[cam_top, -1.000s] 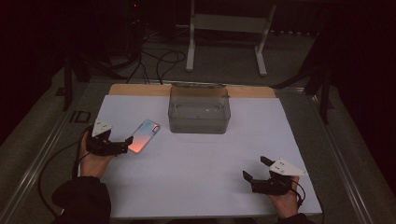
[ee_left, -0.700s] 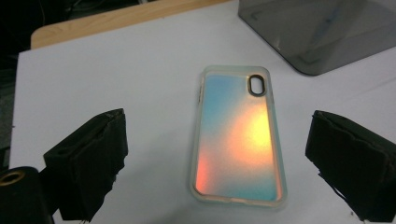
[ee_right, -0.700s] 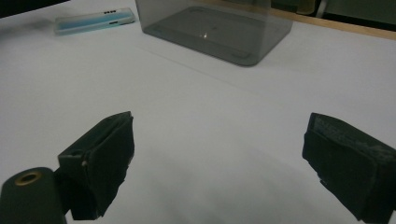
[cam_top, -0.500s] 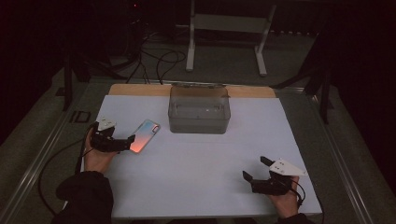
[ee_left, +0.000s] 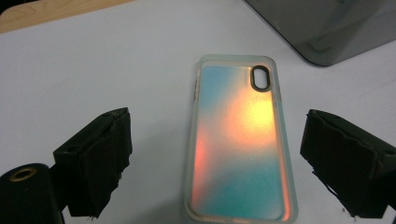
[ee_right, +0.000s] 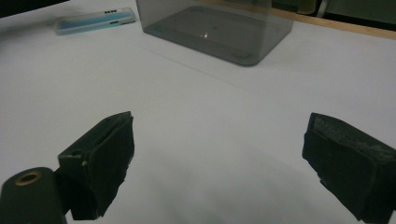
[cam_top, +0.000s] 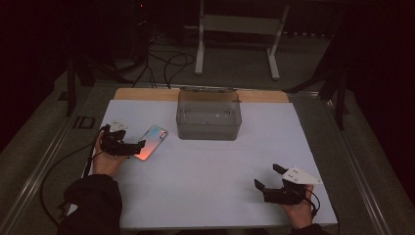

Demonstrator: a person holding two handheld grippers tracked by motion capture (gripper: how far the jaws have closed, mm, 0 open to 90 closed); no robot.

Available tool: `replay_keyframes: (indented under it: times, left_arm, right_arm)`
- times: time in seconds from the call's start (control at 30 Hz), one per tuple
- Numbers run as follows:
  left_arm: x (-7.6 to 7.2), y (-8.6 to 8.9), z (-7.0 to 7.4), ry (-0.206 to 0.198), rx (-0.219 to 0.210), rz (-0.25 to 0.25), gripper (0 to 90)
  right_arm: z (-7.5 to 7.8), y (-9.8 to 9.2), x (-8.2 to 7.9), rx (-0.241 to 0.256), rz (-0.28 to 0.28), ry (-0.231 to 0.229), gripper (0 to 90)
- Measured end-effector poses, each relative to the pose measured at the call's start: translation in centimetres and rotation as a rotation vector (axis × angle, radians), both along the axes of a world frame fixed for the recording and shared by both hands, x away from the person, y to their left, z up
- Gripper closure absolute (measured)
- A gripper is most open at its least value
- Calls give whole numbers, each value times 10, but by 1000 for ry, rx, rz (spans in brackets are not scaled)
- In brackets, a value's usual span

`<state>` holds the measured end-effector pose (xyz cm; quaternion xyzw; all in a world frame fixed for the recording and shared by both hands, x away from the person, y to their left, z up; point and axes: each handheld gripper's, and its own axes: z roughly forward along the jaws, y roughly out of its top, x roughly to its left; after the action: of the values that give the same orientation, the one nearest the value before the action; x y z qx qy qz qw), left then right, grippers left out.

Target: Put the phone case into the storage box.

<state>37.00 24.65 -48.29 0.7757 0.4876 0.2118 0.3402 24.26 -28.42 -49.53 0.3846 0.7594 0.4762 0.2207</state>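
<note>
- Left gripper (cam_top: 133, 147) has slid slightly forward toward the phone case (cam_top: 151, 142) since a second ago; its jaws now sit either side of the case's near end, spread wide, nothing pinched yet.
- Left gripper view: phone case (ee_left: 240, 144) lies flat between the two black jaws, clear gap on both sides, camera cutout at the far end.
- Phone case location: left part of the tabletop (cam_top: 205, 196), close to the left edge, just in front-left of the clear plastic bin (cam_top: 209, 115), apart from it.
- Right gripper (cam_top: 270, 184) unchanged, resting near the front-right corner of the tabletop, jaws released and holding nothing; well apart from the case.
- Right gripper view: bin (ee_right: 219, 25) and the phone case (ee_right: 95, 20) edge-on in the distance, bare white surface between the jaws.
- Handling guess: case looks light, thin, somewhat flexible, with a glossy iridescent back and a clear rim — likely slippery and lying too flat to get under.
- Best hold, in my judgement: pinch across the two long side edges near the lower half, squeezing gently since an empty case may bow inward.
- Risk: case skids on the smooth sheet when one jaw touches first.
</note>
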Motion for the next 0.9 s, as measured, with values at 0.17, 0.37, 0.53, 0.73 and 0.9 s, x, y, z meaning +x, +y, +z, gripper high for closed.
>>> replay_keyframes:
  times: [0.17,0.37,0.53,0.73,0.9]
  left_arm:
    - [6,-1,-4,22,6,15,101]
    - [9,0,-9,44,20,30,133]
    - [12,-1,-13,65,37,46,197]
    - [15,-1,-17,86,28,36,311]
    - [17,4,-23,127,-3,26,436]
  right_arm:
    - [0,0,0,-1,1,0,94]
    - [0,0,0,-3,1,0,94]
    - [0,0,0,-4,4,2,94]
    - [0,0,0,-5,5,3,95]
    - [0,0,0,-6,8,3,96]
